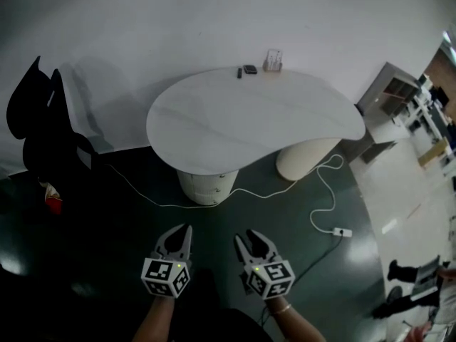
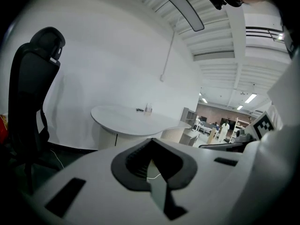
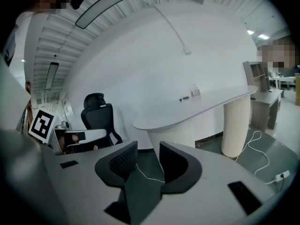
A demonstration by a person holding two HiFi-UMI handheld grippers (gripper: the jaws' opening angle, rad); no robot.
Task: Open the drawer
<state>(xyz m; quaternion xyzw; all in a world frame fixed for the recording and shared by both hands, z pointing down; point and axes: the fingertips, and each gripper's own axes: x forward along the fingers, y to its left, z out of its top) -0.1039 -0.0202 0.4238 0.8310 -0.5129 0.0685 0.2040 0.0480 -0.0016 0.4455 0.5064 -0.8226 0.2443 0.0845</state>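
While held low over glossy dark green floor [image 1: 107,262], left tongs [image 1: 185,229] pinched shut tip to tip, gripping nothing. Right tongs [image 1: 244,236] parted by a clear gap, nothing between; only floor and thin white cable [image 3: 145,175] seen through it. Both aimed toward white kidney-shaped tabletop surface [image 1: 249,120], well apart from it. Drawer [image 1: 208,180] visible only as faint seams on round white pedestal [image 1: 206,194] under near-left end of surface, apparently flush and closed. Black high-backed office chair [image 1: 43,127] at left by wall. Small dark items [image 1: 249,69] at far edge of surface.
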